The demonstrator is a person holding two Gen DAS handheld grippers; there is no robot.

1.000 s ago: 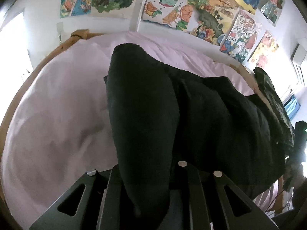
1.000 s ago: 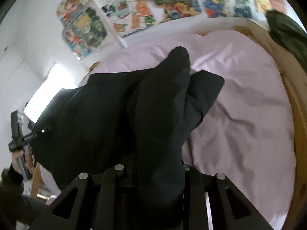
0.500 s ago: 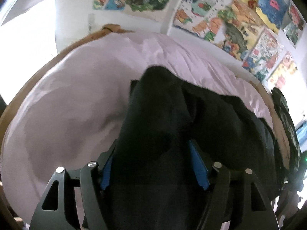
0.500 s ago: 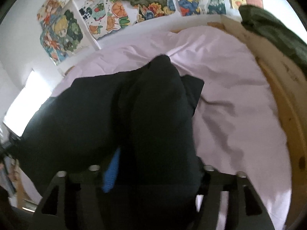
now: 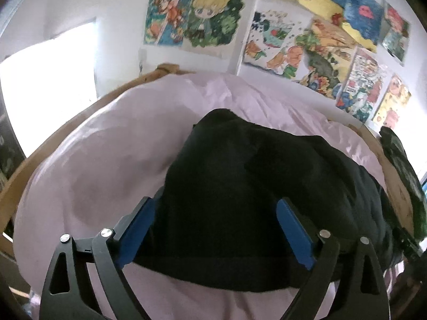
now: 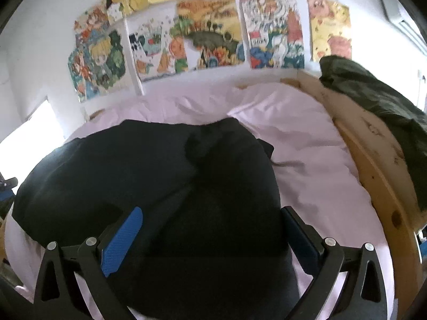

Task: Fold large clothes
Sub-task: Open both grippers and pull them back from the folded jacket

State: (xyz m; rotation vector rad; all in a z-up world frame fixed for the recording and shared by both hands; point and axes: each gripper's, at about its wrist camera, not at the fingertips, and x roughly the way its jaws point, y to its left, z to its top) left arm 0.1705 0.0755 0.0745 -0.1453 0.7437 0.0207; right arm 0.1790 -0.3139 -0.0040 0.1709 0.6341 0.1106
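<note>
With the black garment point(image 5: 240, 186) lying doubled over on the bed point(image 5: 106, 146), we let go: left gripper point(image 5: 213, 229) and right gripper point(image 6: 210, 240) are opening, fingers spread and pinching nothing. Further folds, we judge, remain.

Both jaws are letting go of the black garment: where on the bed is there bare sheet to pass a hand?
Bare pink sheet lies between the black garment and the left wooden rail, and again between garment and right rail. Beyond it, a strip below the posters. The middle is crowded.
</note>
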